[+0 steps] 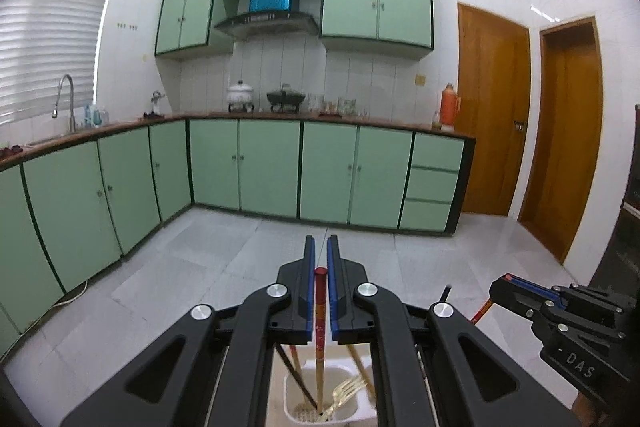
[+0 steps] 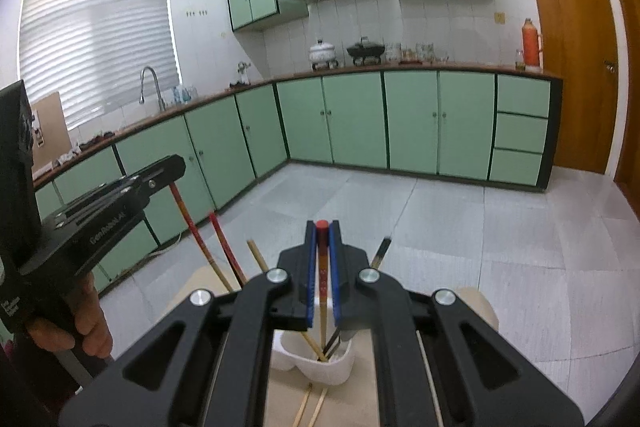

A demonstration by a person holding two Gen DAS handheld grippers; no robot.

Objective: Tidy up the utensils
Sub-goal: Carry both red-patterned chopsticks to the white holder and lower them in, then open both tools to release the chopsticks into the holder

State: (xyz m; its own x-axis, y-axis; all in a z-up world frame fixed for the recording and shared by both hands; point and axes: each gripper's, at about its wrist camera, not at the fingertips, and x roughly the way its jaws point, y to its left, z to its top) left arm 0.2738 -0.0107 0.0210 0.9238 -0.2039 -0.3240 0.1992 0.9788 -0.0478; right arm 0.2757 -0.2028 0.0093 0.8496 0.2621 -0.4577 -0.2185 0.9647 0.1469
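In the left wrist view my left gripper (image 1: 321, 243) is shut on a red-tipped chopstick (image 1: 320, 307). That chopstick runs down into a white utensil holder (image 1: 292, 399), which also holds other chopsticks and a golden fork (image 1: 344, 391). My right gripper (image 1: 500, 285) shows at the right, shut on a red and yellow chopstick (image 1: 480, 311). In the right wrist view my right gripper (image 2: 322, 227) clamps a red-tipped chopstick (image 2: 322, 267) whose lower end stands in the white holder (image 2: 340, 367). My left gripper (image 2: 176, 167) is at the left with its chopstick (image 2: 192, 227).
Two loose pale chopsticks (image 2: 304, 407) lie on the light wooden table (image 2: 360, 403) in front of the holder. A person's hand (image 2: 88, 327) grips the left tool's handle. Green kitchen cabinets (image 2: 352, 123) and a tiled floor (image 2: 480, 227) lie beyond.
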